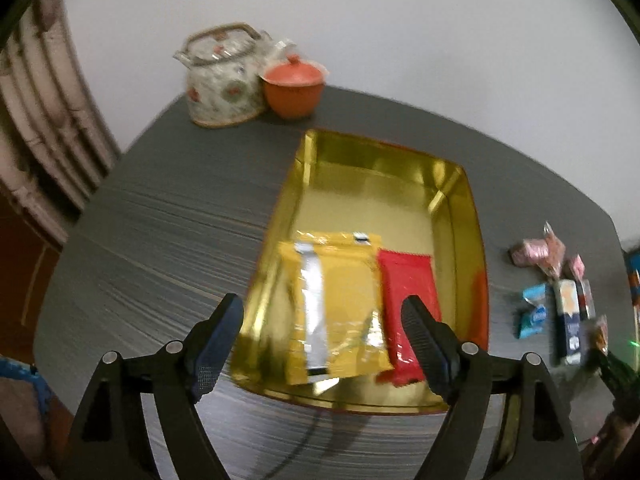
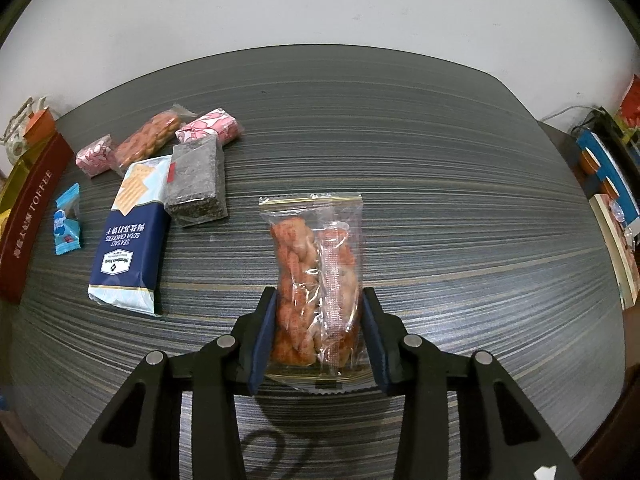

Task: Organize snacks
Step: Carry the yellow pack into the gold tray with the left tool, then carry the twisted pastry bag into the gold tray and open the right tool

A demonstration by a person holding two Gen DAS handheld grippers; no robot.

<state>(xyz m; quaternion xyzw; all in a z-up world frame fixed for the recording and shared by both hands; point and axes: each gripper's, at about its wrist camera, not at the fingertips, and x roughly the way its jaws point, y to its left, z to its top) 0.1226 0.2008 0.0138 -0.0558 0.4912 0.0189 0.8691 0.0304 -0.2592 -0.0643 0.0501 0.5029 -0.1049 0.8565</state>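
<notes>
left tongs (image 1: 320,340) wide – above yellow packet (image 1: 336,308) | right tongs (image 2: 318,332) clamp twist-snack bag (image 2: 316,280)

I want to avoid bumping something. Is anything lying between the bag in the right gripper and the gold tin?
Yes. The cracker pack and the blue candy lie on the table between the bag and the tin.

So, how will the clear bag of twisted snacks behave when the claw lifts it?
The clear bag of twisted snacks is thin film, so its free top will probably flop. The fried twists look brittle; a hard squeeze may crack them. The glossy wrap could slip between the right claw pads.
</notes>
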